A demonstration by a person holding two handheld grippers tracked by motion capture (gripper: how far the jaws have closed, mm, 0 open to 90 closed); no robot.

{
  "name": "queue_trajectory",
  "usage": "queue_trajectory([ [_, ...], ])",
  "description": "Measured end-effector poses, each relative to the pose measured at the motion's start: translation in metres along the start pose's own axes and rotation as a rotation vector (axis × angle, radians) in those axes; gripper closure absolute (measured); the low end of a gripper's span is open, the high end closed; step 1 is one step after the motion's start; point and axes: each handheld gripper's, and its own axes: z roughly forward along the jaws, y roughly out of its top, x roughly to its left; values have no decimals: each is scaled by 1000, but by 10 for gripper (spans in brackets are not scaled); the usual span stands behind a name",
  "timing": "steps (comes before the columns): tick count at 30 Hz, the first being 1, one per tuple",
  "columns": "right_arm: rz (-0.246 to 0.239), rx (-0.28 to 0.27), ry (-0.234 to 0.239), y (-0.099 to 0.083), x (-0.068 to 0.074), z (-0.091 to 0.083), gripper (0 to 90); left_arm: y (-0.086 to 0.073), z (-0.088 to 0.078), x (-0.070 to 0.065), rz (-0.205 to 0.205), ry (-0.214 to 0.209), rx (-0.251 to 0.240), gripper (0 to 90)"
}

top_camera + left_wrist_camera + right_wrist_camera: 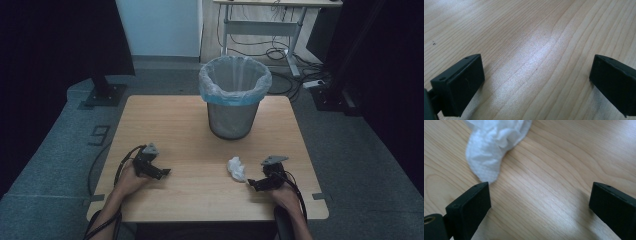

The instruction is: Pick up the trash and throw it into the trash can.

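Right now the crumpled tissue (236, 168) lies on the bench (190, 125), just ahead and to the left of the right tongs (248, 183), whose jaws gape with nothing between them. Its near edge sits beside one jaw tip, off centre. The left tongs (166, 172), also released and empty, rest well apart from it. Behind stands the lined bin (234, 97).
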Motion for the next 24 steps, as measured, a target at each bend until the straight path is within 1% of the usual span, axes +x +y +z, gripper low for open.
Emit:
queue_trajectory([
  [3, -9, -4, 8, 4, 2, -1, 47, 0, 0, 0, -3, -1, -3, 0],
  [5, -12, -21, 13, 9, 4, -2, 49, 0, 0, 0, -3, -1, -3, 0],
  [6, -12, -21, 13, 9, 4, -2, 49, 0, 0, 0, -3, -1, -3, 0],
  [7, -15, -31, 18, 13, 6, -2, 61, 0, 0, 0, -3, -1, -3, 0],
  [8, -15, -31, 18, 13, 6, -2, 61, 0, 0, 0, -2, -1, -3, 0],
  [11, -32, -42, 37, 22, 11, -1, 108, 0, 0, 0, 0, 0, 0, 0],
  [12, -32, -42, 37, 22, 11, -1, 108, 0, 0, 0, 0, 0, 0, 0],
  [13, -41, -49, 51, 27, 14, 1, 125, 0, 0, 0, 0, -1, -1, 0],
  [14, -41, -49, 51, 27, 14, 1, 125, 0, 0, 0, 0, -1, -1, 0],
  [19, -60, -56, 66, 42, 22, 8, 152, 0, 0, 0, -2, 1, -1, 0],
  [24, -66, -54, 74, 49, 26, 16, 181, 0, 0, 0, -3, 1, -1, 0],
])
